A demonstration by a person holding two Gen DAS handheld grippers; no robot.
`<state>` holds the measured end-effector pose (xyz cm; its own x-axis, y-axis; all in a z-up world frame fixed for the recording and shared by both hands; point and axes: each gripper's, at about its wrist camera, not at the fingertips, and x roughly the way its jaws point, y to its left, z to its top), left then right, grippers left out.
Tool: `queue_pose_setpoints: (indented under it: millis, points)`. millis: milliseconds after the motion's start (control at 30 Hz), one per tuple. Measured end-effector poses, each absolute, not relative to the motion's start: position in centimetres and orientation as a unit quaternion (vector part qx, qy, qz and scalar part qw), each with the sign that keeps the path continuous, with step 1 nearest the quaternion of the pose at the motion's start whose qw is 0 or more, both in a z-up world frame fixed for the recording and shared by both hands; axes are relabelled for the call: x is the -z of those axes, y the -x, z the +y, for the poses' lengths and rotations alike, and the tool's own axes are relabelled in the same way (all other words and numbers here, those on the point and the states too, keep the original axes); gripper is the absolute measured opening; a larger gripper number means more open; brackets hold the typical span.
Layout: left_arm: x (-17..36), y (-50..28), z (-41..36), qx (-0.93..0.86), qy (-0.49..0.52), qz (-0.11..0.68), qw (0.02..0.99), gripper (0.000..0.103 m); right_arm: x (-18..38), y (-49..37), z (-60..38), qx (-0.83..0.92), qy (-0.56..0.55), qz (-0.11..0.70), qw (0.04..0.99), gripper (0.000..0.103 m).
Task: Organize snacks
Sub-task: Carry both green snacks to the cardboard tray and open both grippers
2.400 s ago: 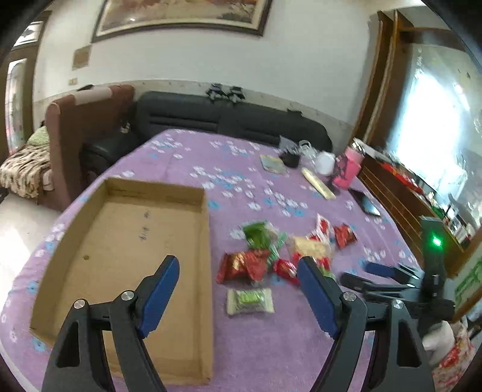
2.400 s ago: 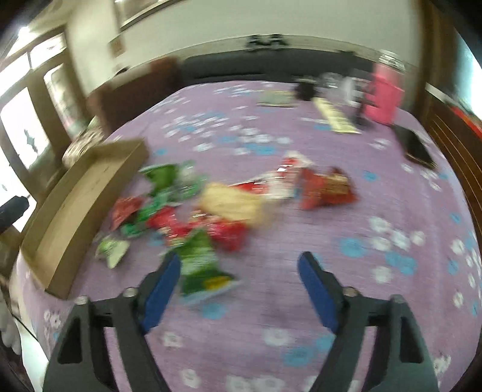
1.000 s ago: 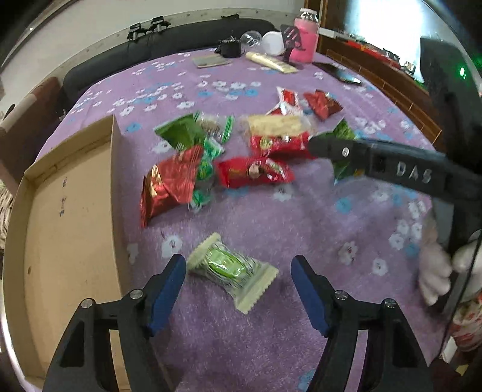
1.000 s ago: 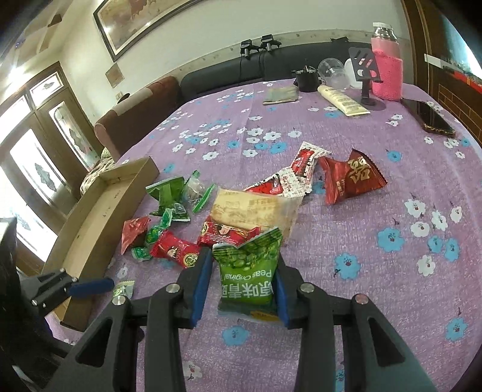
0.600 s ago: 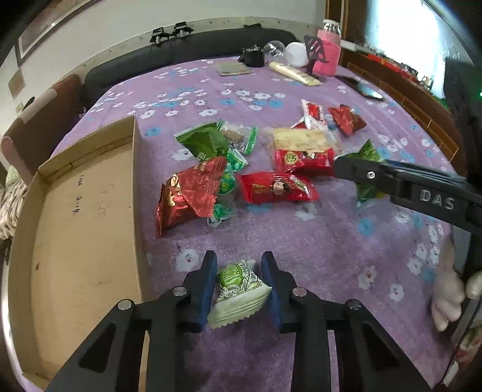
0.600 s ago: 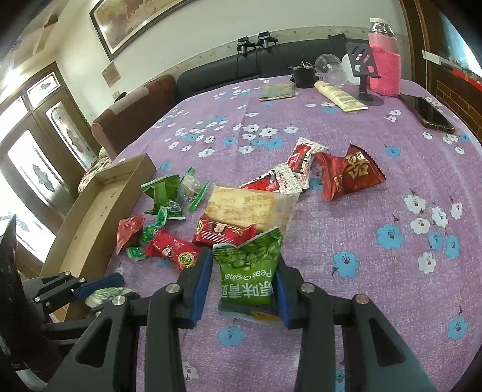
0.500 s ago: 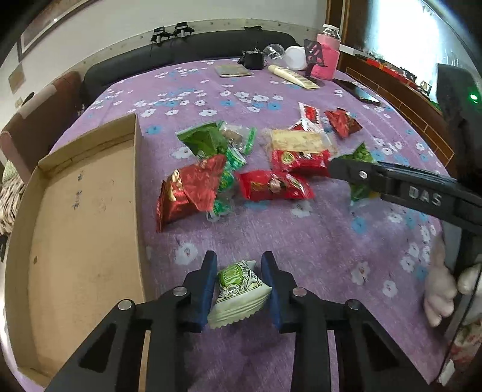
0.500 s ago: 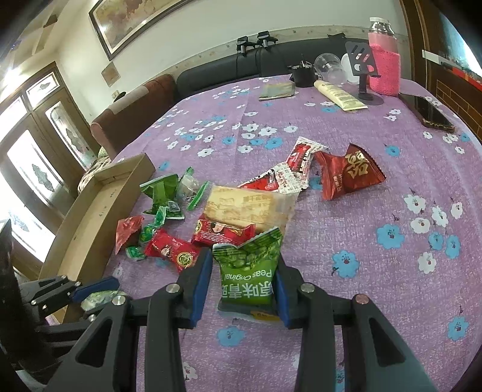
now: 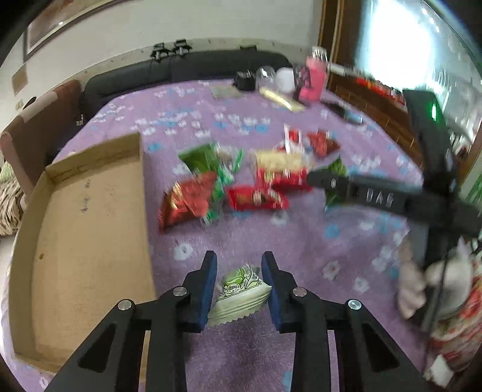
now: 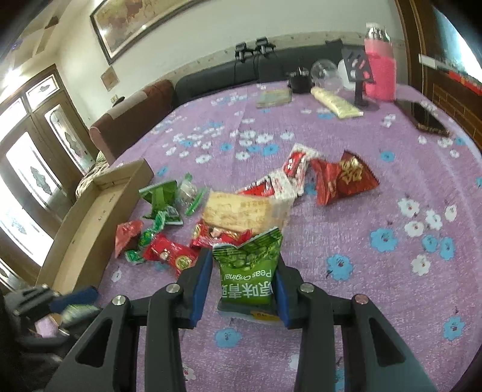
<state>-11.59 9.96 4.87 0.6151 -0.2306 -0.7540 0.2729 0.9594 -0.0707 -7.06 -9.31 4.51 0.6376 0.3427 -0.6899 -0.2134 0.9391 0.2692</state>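
i see a white wall (image 10: 186, 33) with a framed painting (image 10: 141, 21) at 11 o'clock, a black sofa (image 10: 241, 75) at 12, wooden glazed doors (image 10: 33, 141) at 9, and a bright window (image 9: 400, 39) at 2.

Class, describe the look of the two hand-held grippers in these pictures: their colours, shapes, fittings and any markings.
The left hand-held gripper and right hand-held gripper match: black frames with triangular cut-outs, silver screw heads at the joints, and flat blue pads lining the fingers. Seen from the left wrist view, the right one shows raised, blurred lettering on its side, a green light on its upright part, and a pale gloved hand holding it.
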Motion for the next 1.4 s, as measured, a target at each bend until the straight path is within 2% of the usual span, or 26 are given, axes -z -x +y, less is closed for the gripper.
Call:
queue_pose_setpoints:
  millis: [233,533,667,867,1167,1233,1333,1400]
  points:
    - [-9.0,12.6,15.9,0.102,0.015,0.37,0.923,0.032,-9.3,10.1,-7.8,-0.194,-0.084,0.364,0.907,0.036]
    - [-8.6,13.5,24.8,0.024,0.061,0.357,0.932,0.032,-14.8,10.9,1.6,-0.309,-0.068,0.377,0.871,0.037]
    - [-7.1,13.3,27.8,-0.004,0.077,0.368,0.927,0.032,-13.5,11.3,8.3,-0.348,-0.029,0.402,0.847,0.037]
    - [-4.5,12.5,31.4,-0.034,0.098,0.396,0.912,0.032,-8.5,11.6,16.5,-0.36,0.034,0.447,0.818,0.037]
    - [-3.9,13.0,33.2,-0.03,0.129,0.392,0.91,0.035,-4.8,11.3,20.3,-0.355,0.063,0.474,0.803,0.037]
    - [-4.1,13.3,33.3,-0.029,0.137,0.387,0.911,0.038,-4.7,11.3,20.3,-0.354,0.064,0.468,0.807,0.038]
    - [-4.8,13.8,33.5,-0.028,0.155,0.373,0.914,0.045,-5.3,11.7,20.2,-0.358,0.064,0.459,0.811,0.046]
    - [-5.6,14.2,33.4,-0.033,0.161,0.359,0.919,0.046,-6.1,11.9,19.7,-0.359,0.062,0.446,0.818,0.05]
